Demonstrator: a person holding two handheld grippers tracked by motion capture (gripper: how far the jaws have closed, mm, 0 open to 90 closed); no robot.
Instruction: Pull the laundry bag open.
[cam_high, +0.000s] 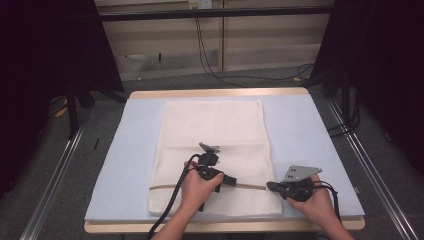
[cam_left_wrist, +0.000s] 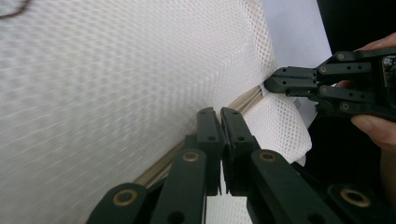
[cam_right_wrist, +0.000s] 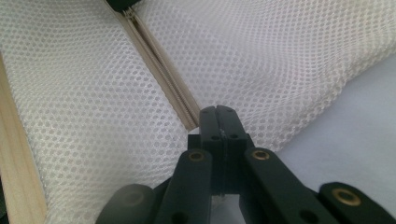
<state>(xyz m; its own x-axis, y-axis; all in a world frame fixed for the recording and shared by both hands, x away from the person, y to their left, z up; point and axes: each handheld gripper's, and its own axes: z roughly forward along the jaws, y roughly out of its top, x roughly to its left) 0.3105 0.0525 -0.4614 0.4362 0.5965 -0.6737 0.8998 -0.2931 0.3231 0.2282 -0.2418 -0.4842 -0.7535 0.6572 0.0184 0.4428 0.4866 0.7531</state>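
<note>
- Mesh laundry bag (cam_high: 212, 145) lies flat on the pale blue mat (cam_high: 300, 135), its long side running away from me and its near end close to the table's front edge. A beige zipper (cam_high: 247, 185) runs across that near end.
- It's soft, floppy netting, so I'd guess it weighs next to nothing and bunches or drags along if I pull too hard. No stiffness anywhere but the zipper tape, so I judge the tape and the slider to be the only sensible places to grab.
- My right gripper (cam_high: 270, 186) sits at the bag's right edge, jaws pressed together on the zipper's end there. In the right gripper view the tape runs straight into the tips (cam_right_wrist: 219, 122), so it's pinching cloth, not air.
- My left gripper (cam_high: 231, 181) is over the zipper line nearer the middle, jaws pressed together too (cam_left_wrist: 220, 122). They seem to be right on the tape, maybe on the slider, but I can't make out a pull tab between them.
- Mesh holes look snaggy for jaw tips, and I reckon one anchored end is what stops the whole bag sliding on the mat.
- Around it: wooden table edge (cam_high: 220, 226) just beyond the near end, and dark stands and cables (cam_high: 210, 55) on the floor farther off. Nothing else on the mat gets in the way.
</note>
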